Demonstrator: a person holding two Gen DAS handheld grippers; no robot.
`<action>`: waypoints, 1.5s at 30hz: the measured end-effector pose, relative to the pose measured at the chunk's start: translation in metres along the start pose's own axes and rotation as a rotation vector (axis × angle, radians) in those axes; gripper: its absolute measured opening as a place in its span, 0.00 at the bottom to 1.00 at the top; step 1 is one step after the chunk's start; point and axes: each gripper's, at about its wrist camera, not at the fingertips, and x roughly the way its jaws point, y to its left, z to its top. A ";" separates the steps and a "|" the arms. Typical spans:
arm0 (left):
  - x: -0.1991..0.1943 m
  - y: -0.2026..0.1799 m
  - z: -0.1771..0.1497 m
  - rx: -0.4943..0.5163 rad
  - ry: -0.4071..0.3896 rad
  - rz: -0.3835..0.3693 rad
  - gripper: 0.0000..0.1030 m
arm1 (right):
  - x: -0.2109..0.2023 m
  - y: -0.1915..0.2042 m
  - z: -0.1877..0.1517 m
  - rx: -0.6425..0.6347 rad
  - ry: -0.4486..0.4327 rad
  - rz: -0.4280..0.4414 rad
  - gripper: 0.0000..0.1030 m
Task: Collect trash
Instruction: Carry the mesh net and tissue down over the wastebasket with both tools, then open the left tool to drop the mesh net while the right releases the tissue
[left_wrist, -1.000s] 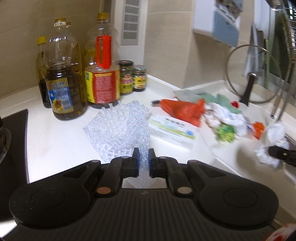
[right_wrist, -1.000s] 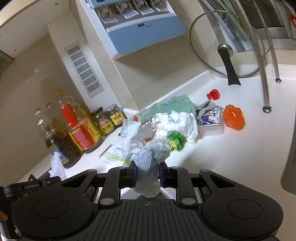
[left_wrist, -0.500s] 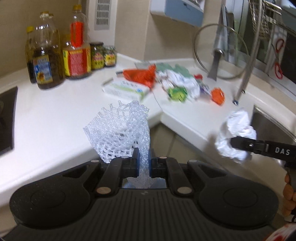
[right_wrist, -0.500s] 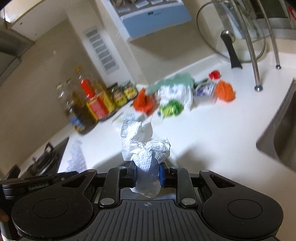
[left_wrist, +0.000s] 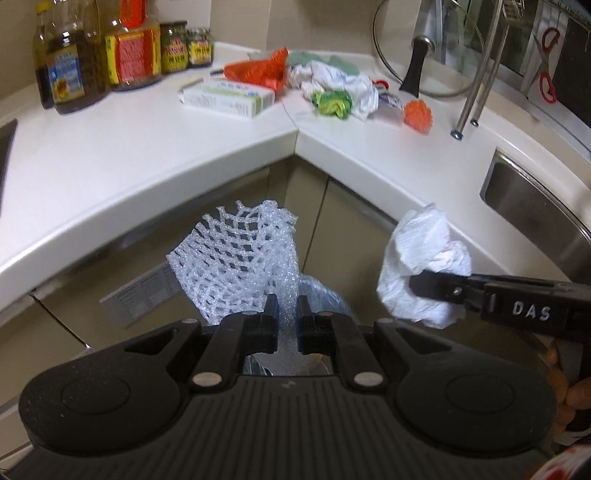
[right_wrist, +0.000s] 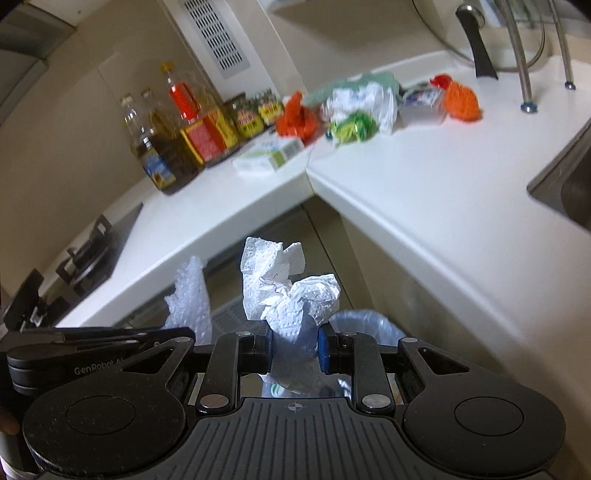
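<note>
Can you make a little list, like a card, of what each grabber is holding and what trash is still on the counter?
left gripper: shut on foam net
right gripper: shut on paper towel
below them: bin with a plastic liner
still on counter: carton, orange bag, green wrapper, orange mesh

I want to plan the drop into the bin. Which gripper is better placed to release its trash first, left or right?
Probably the left. The left gripper holds the foam net with the lined trash bin showing just behind its fingertips. The right gripper, holding the crumpled paper towel, has the bin off to one side.
</note>
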 end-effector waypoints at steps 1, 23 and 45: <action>0.003 0.001 -0.001 0.004 0.008 -0.004 0.08 | 0.004 0.000 -0.003 0.002 0.010 -0.005 0.22; 0.132 0.031 -0.021 0.060 0.194 -0.175 0.08 | 0.104 -0.044 -0.058 0.141 0.110 -0.269 0.23; 0.189 0.034 -0.028 0.127 0.226 -0.176 0.32 | 0.136 -0.058 -0.068 0.165 0.136 -0.319 0.23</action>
